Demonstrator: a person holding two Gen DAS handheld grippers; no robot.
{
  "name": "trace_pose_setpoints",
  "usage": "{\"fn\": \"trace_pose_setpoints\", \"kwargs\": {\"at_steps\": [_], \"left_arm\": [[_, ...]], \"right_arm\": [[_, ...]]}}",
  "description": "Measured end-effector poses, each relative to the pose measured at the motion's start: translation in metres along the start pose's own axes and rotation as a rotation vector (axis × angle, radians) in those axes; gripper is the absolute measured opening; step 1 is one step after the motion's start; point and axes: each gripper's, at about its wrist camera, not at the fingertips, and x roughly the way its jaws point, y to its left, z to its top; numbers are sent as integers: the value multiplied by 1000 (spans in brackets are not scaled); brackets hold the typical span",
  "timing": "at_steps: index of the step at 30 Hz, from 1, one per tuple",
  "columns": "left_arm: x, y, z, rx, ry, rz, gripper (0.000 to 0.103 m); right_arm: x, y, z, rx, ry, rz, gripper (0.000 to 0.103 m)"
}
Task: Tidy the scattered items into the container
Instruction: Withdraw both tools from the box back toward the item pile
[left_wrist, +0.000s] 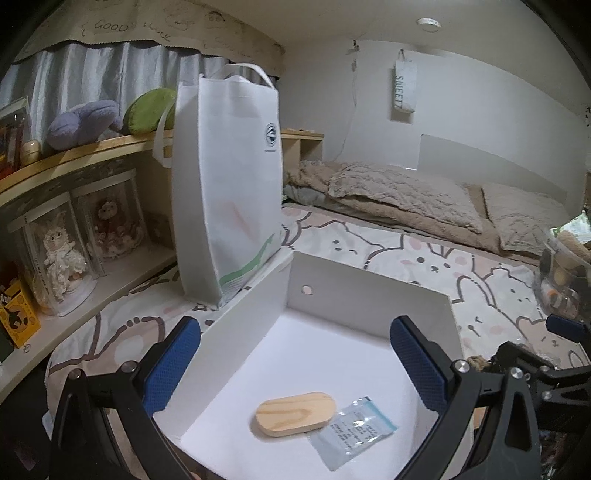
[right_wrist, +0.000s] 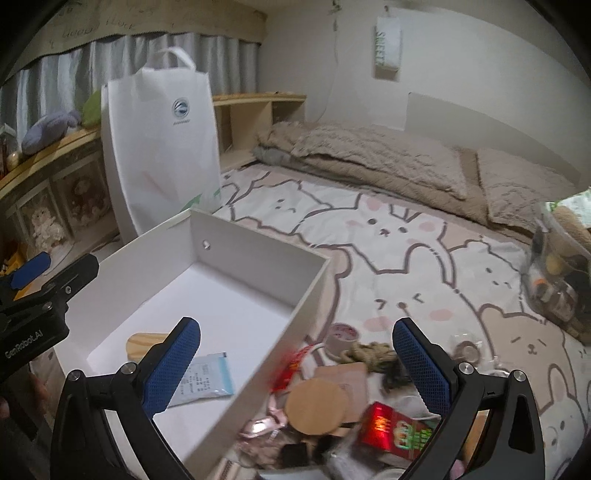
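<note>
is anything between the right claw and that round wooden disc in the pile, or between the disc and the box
Nothing visible blocks the open right claw from the wooden disc; it lies on top of the pile. The box's near wall stands between the disc and the inside of the box, so it has to go over that.

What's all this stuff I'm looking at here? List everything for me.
Box: one, white, open-topped, on the bed.
Wooden oval block: one, pale wood, inside the box.
Sachet: one, pale blue, inside the box, beside the block.
Tote bag: one, white, upright behind the box.
Cork disc: one, tan, in the pile right of the box.
Red packet: one, in the same pile.
Rope coil: one, beige, same pile.
Tape roll: one, pinkish, same pile.
Left gripper: fingers blue, open over the box.
Right gripper: fingers blue, open.
</note>
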Motion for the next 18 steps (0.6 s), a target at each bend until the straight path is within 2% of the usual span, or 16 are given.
{"fn": "trace_pose_setpoints", "kwargs": {"at_steps": [18], "left_arm": [[-23,-65,-2,89,-42,-106,103]], "right_arm": [[-68,-89,-25,90,-85,-147,103]]}}
